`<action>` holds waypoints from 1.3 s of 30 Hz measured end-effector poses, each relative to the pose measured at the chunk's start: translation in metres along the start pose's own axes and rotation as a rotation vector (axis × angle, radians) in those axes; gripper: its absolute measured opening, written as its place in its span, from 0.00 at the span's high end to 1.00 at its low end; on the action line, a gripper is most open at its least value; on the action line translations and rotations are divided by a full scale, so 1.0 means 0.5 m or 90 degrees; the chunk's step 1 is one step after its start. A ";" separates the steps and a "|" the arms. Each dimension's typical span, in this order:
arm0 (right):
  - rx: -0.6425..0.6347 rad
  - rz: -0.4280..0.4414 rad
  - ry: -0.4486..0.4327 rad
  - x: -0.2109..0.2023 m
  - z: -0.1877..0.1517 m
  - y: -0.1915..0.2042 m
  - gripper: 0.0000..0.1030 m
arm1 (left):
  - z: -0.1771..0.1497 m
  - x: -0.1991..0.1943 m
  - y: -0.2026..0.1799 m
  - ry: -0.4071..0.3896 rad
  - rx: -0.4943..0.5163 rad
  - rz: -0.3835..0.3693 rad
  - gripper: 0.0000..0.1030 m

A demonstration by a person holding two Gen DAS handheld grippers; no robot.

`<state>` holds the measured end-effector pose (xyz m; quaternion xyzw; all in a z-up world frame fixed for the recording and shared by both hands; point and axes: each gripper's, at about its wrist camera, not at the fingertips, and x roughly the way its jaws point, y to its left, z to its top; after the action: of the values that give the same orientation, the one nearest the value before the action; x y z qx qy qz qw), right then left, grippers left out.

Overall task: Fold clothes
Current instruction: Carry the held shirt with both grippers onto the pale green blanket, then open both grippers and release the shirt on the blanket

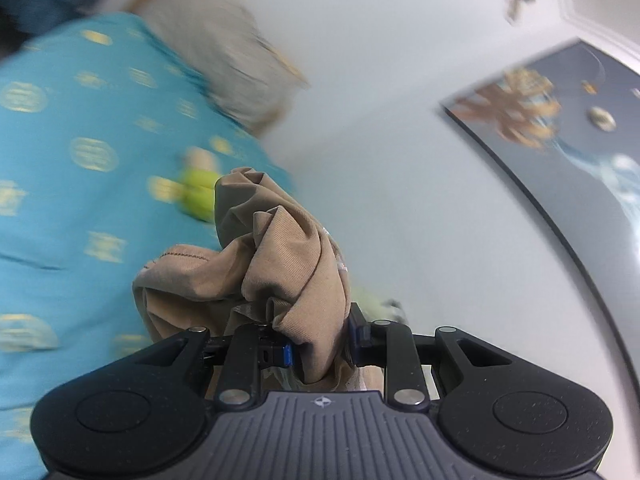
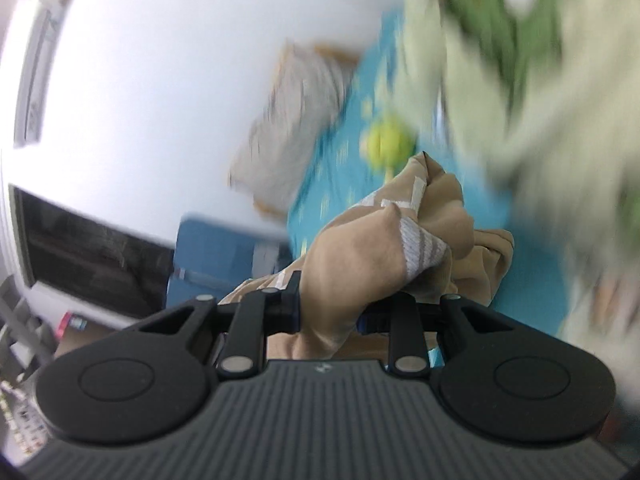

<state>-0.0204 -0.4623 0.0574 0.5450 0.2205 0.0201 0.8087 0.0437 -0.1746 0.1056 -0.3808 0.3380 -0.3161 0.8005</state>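
between the jaws of the left gripper (image 1: 320, 350) a thick bunch of the tan garment (image 1: 280, 248) is clamped; the right gripper (image 2: 330, 306) pinches another bunch of it (image 2: 360, 256), lifted off the turquoise bedspread (image 1: 60, 200). bunched grips may slip or drag uneven layers, and the blurred green-and-cream cloth (image 2: 500, 80) beyond could snag

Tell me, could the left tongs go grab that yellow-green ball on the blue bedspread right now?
Probably not: the left tongs are shut on bunched tan cloth, which also hangs before the ball.
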 end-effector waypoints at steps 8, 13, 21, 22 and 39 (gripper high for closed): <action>-0.137 -0.032 -0.222 -0.160 0.319 0.064 0.73 | -0.013 0.373 -0.268 0.067 0.049 -0.188 0.75; -0.188 -0.093 -0.303 -0.187 0.385 0.016 0.73 | -0.091 0.522 -0.283 0.106 0.111 -0.204 0.73; -0.135 -0.148 -0.292 -0.162 0.274 -0.189 0.73 | -0.242 0.550 -0.126 0.190 0.171 -0.146 0.73; -0.134 -0.153 -0.295 -0.164 0.250 -0.207 0.73 | -0.259 0.551 -0.112 0.199 0.178 -0.137 0.73; -0.119 -0.331 -0.199 -0.168 0.158 -0.204 0.56 | -0.214 0.463 -0.111 0.149 0.335 0.005 0.04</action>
<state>-0.0876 -0.5955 0.0194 0.3902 0.2228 -0.2508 0.8574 0.0786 -0.4221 0.0302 -0.1191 0.3359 -0.4315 0.8287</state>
